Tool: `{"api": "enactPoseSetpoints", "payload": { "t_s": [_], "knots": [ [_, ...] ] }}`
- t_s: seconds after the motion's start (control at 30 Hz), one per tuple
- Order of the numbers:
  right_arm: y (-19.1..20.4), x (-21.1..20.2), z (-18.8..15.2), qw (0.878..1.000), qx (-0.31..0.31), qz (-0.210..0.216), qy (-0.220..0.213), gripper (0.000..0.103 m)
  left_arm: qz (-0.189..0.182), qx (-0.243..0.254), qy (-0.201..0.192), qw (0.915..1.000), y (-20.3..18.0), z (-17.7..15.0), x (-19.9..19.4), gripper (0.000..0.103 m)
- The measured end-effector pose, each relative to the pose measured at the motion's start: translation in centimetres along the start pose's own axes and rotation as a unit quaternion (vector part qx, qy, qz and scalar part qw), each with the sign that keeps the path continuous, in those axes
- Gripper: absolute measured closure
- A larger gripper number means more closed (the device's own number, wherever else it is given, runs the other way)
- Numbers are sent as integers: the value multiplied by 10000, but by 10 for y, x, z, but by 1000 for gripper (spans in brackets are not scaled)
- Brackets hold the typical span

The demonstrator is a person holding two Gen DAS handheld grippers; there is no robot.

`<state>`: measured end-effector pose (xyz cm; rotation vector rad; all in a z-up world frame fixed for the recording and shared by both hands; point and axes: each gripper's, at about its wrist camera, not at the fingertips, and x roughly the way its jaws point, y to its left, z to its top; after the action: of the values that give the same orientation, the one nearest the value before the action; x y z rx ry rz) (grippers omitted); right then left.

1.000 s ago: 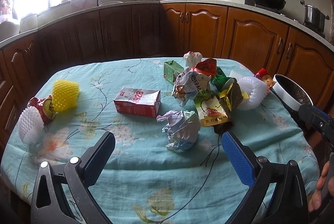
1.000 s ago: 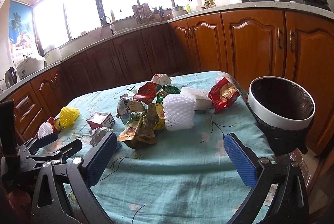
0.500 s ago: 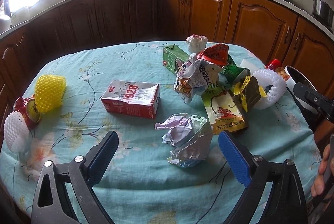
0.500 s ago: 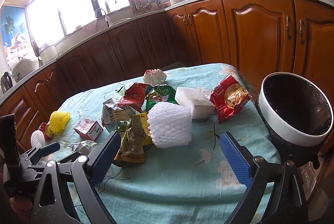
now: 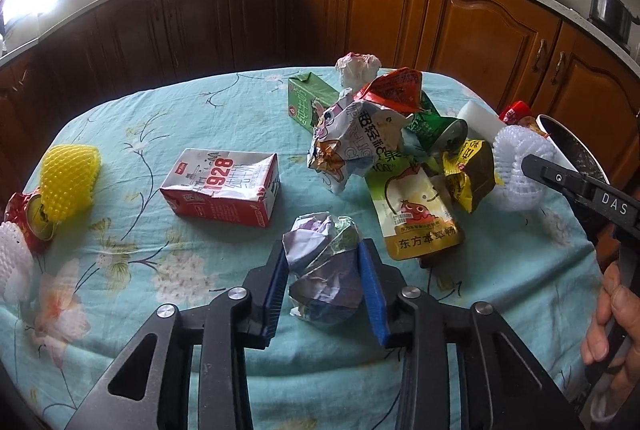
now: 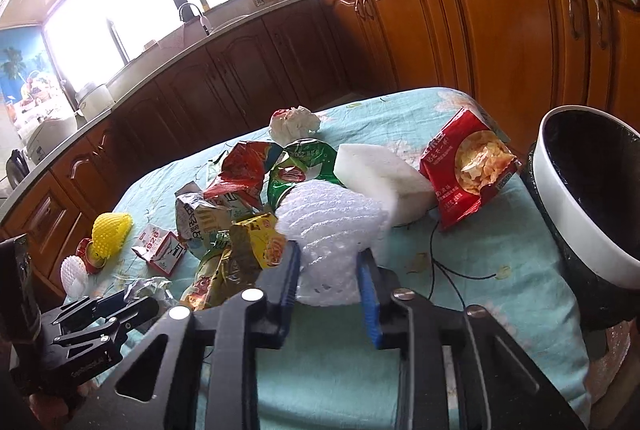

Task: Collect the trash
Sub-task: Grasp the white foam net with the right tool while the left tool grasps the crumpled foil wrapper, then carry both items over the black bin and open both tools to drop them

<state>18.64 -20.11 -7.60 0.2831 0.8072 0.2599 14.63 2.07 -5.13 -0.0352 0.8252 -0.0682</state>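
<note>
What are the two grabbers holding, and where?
Left hand-held gripper, closing, pinches the crumpled paper ball by its sides. Right hand-held gripper, closing, squeezes the white foam net's near end.

Trash bin [image 6: 560, 189] cut off at right

A teal flowered tablecloth [image 5: 200, 117] bears the litter. The crumpled pale paper-and-plastic wad [image 5: 324, 266] lies nearest the left wrist camera, with the red-and-white "1928" milk carton [image 5: 222, 185] behind it to the left. A yellow foam fruit net [image 5: 70, 175] lies at the far left edge. Right of the carton is a heap of wrappers; the white foam fruit net [image 6: 332, 230] lies on its right side, before a white foam block [image 6: 380, 173]. The white-rimmed, black-lined bin [image 6: 580, 205] stands apparently just off the table's right edge.
</note>
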Motion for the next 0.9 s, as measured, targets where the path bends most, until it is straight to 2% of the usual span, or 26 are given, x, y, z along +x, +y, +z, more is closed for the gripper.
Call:
{"api": "enactPoseSetpoints", "payload": {
  "t_s": [0.2,0.37,0.7,0.9],
  "knots": [
    [-5,-31,-7,9996,138,195,-115,90,-228,-60,-225,9995,-2,0,-23,73],
    [-9,-59,-7,9991,205,255,-286,90,-585,-15,-384,9975,-14,4,-44,73],
    [-45,-106,-5,9967,454,-11,-668,90,-1167,497,-568,9903,-63,18,-62,73],
    [-72,-127,-2,9942,624,-195,-850,90,-1475,693,-582,9849,-85,29,-59,73]
  ]
}}
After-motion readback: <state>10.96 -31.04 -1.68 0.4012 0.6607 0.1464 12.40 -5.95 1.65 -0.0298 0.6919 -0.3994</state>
